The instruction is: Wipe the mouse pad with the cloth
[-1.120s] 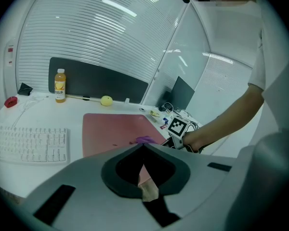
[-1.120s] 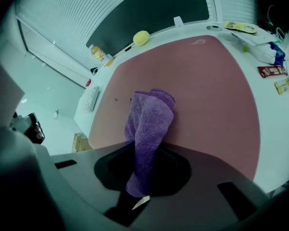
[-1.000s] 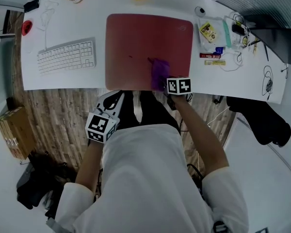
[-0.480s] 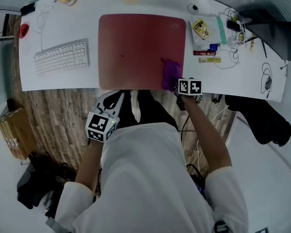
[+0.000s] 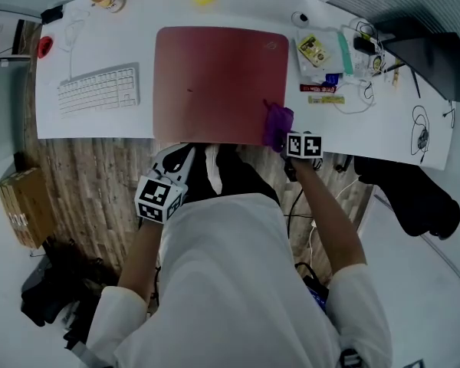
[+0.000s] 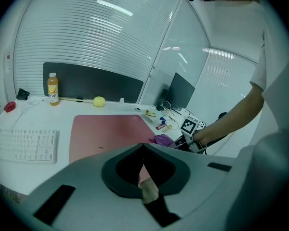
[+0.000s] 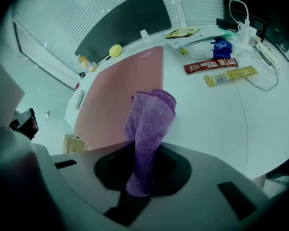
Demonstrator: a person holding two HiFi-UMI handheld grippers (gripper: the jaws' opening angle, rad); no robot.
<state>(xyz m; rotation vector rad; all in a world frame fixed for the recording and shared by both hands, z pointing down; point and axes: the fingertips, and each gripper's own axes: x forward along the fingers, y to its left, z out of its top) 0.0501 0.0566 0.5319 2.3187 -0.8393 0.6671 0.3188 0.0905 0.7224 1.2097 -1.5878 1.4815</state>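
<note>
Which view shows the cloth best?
Right gripper view: the purple cloth fills the centre, clamped in the right hand-held gripper, at the mouse pad's edge. Head view shows only a small purple patch at the pad's near right corner; left gripper view, a tiny distant bit.

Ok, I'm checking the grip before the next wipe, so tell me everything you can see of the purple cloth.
The cloth is purple, a nubby towel-like fabric bunched into a loose folded roll. The right gripper is shut on its near end. Its far end lies at the near right corner of the red mouse pad and seems to hang over the pad's edge onto the white desk.
</note>
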